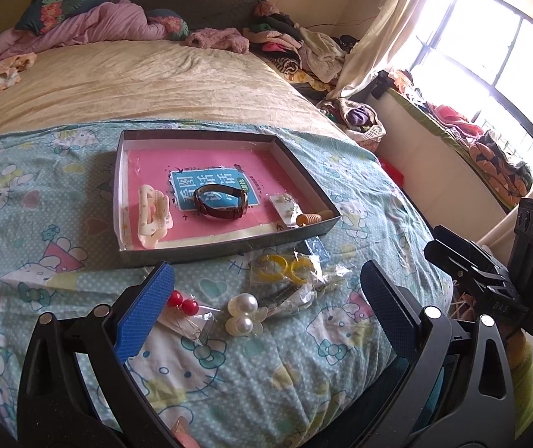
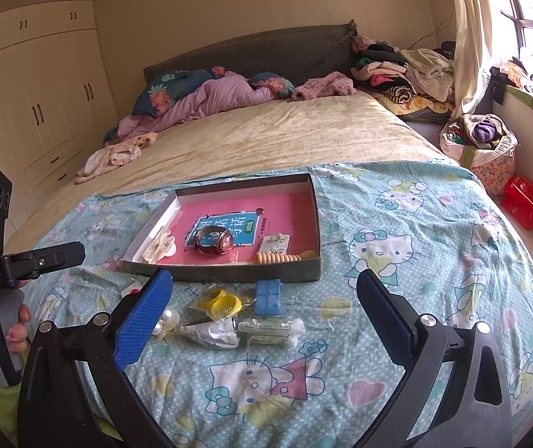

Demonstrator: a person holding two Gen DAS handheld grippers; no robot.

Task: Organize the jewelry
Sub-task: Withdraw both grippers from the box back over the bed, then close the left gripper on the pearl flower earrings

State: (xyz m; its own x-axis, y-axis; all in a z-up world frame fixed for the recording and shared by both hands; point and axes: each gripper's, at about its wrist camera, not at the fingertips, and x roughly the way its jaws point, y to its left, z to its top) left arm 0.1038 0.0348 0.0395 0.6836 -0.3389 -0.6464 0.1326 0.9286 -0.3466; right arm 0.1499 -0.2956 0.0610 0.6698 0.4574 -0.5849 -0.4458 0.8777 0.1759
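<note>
Both grippers hover over the bed's foot with nothing held: the left gripper (image 1: pixel 266 298) is spread wide above the loose pieces, and the right gripper (image 2: pixel 264 311) is likewise released, its fingers well apart.

The tray (image 1: pixel 225 250) lies on the cartoon-print quilt (image 1: pixel 341 354) and already carries four things: one cream hair claw (image 1: pixel 152 216), one brown watch (image 1: pixel 220 201), one small earring card (image 1: pixel 283 203) and one ribbed tan piece (image 1: pixel 309 219) at the near right corner.

Still outside, just in front of the tray, I count:
- one pair of red ball earrings (image 1: pixel 183 303) in a clear packet, beside the left gripper's left finger;
- one pearl cluster (image 1: pixel 243 313) with two large pearls;
- one packet holding two yellow rings (image 1: pixel 285 267);
- one blue block (image 2: pixel 269 296);
- one clear packet (image 2: pixel 272 330) with something pale inside, contents too small to tell.

So the sorting looks roughly half done, at the point of choosing the next piece.

The pearl cluster sits most nearly between the left fingers, so it seems the likely pick. That would call for lowering, closing on the pearls without snagging the quilt, then lifting over the tray wall to bare pink floor.
</note>
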